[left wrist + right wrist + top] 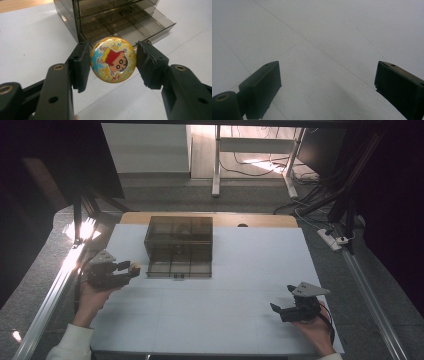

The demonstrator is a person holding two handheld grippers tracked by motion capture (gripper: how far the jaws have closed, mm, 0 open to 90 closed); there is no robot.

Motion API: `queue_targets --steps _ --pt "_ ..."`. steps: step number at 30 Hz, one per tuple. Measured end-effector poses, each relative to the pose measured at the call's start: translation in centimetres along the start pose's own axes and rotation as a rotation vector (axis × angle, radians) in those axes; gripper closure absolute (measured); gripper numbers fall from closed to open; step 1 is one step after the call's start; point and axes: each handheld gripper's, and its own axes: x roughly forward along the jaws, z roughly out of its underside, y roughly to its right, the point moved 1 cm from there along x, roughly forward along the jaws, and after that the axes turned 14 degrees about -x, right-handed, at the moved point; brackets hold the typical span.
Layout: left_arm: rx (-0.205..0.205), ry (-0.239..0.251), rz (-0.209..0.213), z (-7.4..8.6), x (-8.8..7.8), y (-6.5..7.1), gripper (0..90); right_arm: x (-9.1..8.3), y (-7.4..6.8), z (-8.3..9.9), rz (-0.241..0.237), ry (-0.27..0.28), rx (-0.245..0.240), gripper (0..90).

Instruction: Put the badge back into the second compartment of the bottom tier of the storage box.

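In the left gripper view, a round pin badge sits in the middle of the frame, clamped edge-on between the two black jaws of the left gripper. The badge has a domed, glossy face with a gold glitter ground, an orange rim and small blue lightning marks near the top and the lower edge. A cartoon child in a red shirt with a yellow sleeve is printed across it, tilted so that the head points toward the lower right of the frame; a patch of light blue fills the badge's left side. The face is turned toward the camera, and the pads press on its left and right edges.

Behind the badge, in the upper half of that frame, stands a smoky, see-through drawer box with one divided drawer pulled out toward the right.

In the high view the left gripper is at the left middle of the frame, just left of the drawer box, with the badge a small pale spot at its tips. The white table lies below.

The right gripper rests at the lower right of the high view, well apart from the box; in the right gripper view its jaws stand wide apart with nothing between them.
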Motion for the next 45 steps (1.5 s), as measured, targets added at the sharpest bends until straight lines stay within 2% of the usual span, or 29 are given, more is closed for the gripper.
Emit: queue_targets --steps 18,45 --pt "0.005 0.021 0.01 -1.2 0.5 0.6 45.9 0.1 0.0 0.0 0.002 0.0 0.002 6.6" --pt "0.024 -0.018 0.019 -2.4 4.1 1.3 45.9 0.1 0.0 0.0 0.001 0.004 0.005 6.6"
